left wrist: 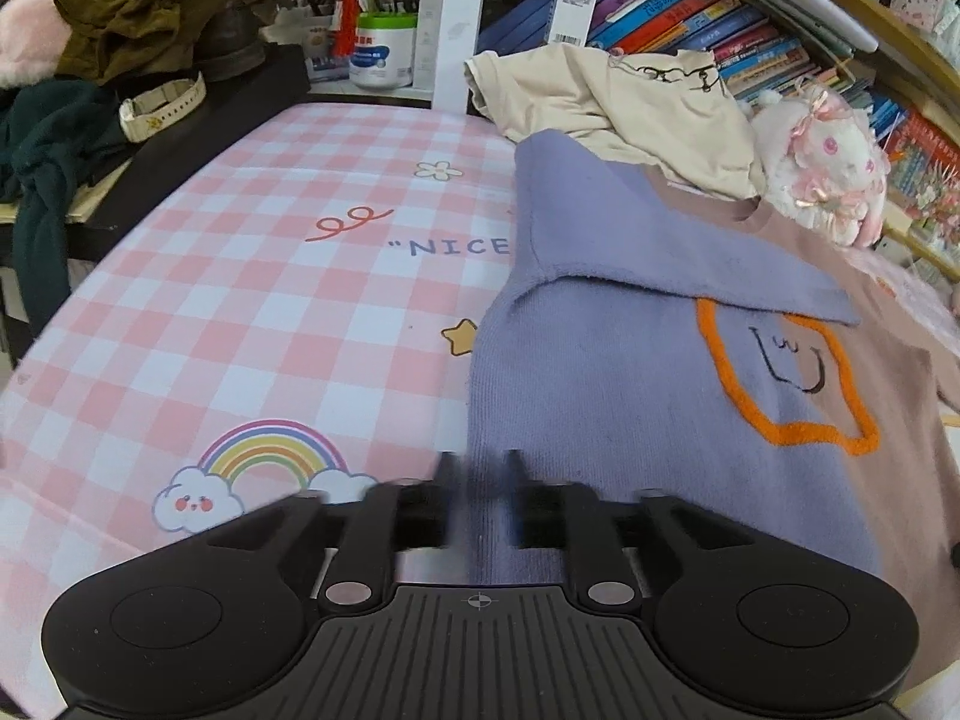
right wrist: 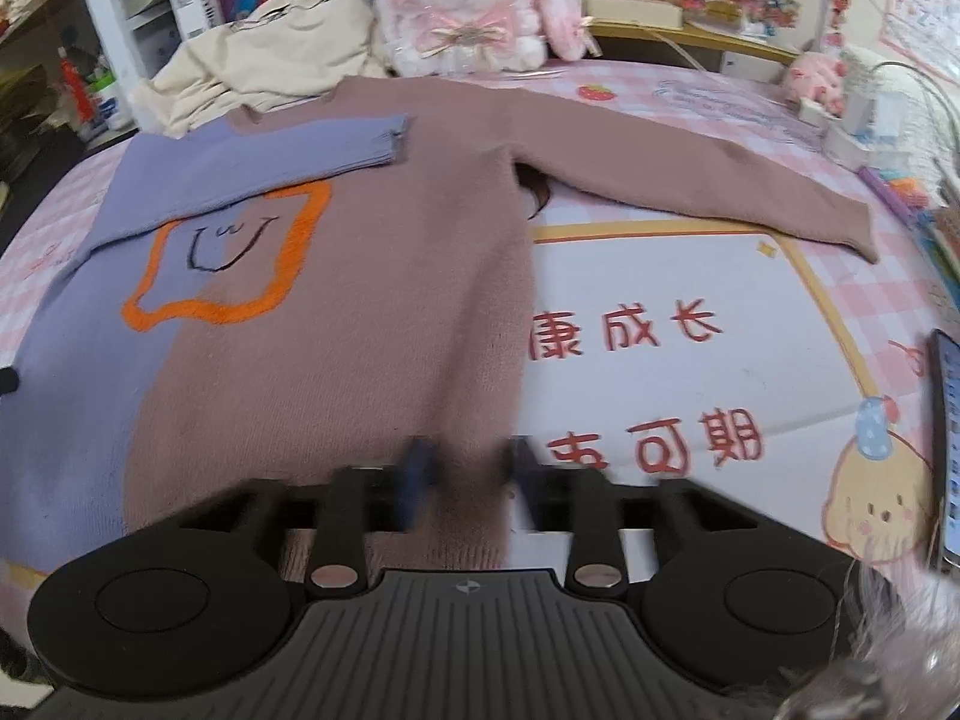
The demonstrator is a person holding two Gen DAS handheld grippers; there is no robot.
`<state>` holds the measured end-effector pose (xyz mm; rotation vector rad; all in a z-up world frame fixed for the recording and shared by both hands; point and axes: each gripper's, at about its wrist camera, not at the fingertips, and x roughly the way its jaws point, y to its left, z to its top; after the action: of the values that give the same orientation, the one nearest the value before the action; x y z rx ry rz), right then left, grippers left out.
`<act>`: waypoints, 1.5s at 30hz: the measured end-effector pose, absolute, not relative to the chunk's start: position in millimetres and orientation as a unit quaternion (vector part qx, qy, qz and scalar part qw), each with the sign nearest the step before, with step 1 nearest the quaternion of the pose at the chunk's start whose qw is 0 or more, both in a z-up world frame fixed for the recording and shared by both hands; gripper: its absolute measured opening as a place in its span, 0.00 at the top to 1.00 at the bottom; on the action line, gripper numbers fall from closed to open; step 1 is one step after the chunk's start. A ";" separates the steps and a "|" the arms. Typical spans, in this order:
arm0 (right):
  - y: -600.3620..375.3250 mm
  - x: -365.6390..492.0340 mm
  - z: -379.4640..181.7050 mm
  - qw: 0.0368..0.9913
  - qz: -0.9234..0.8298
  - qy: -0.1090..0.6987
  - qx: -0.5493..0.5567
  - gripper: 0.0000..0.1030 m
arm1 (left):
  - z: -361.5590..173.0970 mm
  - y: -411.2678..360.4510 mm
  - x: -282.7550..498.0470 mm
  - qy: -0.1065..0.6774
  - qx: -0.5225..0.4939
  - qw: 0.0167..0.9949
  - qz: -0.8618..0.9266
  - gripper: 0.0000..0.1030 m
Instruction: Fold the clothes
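a knitted sweater, half lilac and half dusty mauve with an orange star outline and a small drawn face on the chest (right wrist: 336, 276), lies flat on the pink-and-white checked printed cloth (left wrist: 252, 312) that covers the counter. its lilac sleeve (right wrist: 282, 150) is folded across the chest and covers the top edge of the star; its mauve sleeve (right wrist: 690, 180) lies stretched out over the cloth, away from the body.

the left gripper (left wrist: 480, 480) sits at the lilac hem edge. its fingers are blurred, stand a little apart, and have sweater fabric between them; whether they pinch it cannot be made out. the right gripper (right wrist: 468, 474) is at the mauve hem corner, its blue-tipped fingers (right wrist: 414, 480) also blurred and apart, with knit lying between them, and again no clear grip shows.

behind the sweater a crumpled cream t-shirt with a black drawing (right wrist: 270, 54) lies heaped, partly tucked behind the collar. just beside it sits a white and pink plush rabbit with ribbon bows (right wrist: 474, 6), its ears cut off by the frame in the right wrist view. rows of books (left wrist: 690, 12) fill the shelves behind, titles too small to read. a dark phone (right wrist: 948, 450) is cut off at the right edge. a pale furry blur (right wrist: 888, 648) covers the lower right corner there.
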<state>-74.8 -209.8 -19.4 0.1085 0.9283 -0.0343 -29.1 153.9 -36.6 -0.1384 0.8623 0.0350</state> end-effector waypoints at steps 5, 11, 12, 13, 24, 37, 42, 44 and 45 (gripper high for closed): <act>-203.8 -81.5 -8.4 0.904 -0.036 0.423 0.042 0.22 | -24.0 141.3 -43.8 0.386 -0.041 0.921 0.022 0.18; -191.6 -88.2 -5.6 0.908 -0.042 0.417 0.031 0.17 | -16.0 124.0 -52.6 0.374 -0.010 0.927 -0.013 0.12; -189.9 -89.7 -5.4 0.908 -0.042 0.416 0.031 0.17 | -15.8 122.4 -54.3 0.373 -0.009 0.928 -0.020 0.12; -188.3 -91.3 -5.2 0.908 -0.043 0.416 0.031 0.17 | -15.8 120.6 -56.1 0.372 -0.006 0.928 -0.027 0.12; -171.8 -115.2 -3.5 0.906 -0.065 0.417 0.020 0.17 | -21.9 121.5 -68.0 0.376 0.003 0.925 -0.062 0.12; -174.8 -137.8 -1.3 0.903 -0.100 0.418 0.025 0.17 | -25.7 109.8 -70.1 0.377 0.007 0.920 -0.105 0.11; -180.8 -135.4 -2.8 0.903 -0.097 0.418 0.025 0.16 | -26.7 102.5 -67.5 0.380 0.007 0.919 -0.103 0.11; -184.7 -132.6 -4.0 0.903 -0.094 0.419 0.025 0.16 | -26.8 98.8 -65.8 0.382 0.006 0.919 -0.098 0.11; -187.7 -130.5 -4.6 0.903 -0.092 0.419 0.025 0.16 | -26.5 96.3 -65.1 0.382 0.006 0.919 -0.095 0.11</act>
<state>-130.5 -187.7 -4.6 0.0524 0.8667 -0.1895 -65.1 96.3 -26.5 0.0123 0.7852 -0.1951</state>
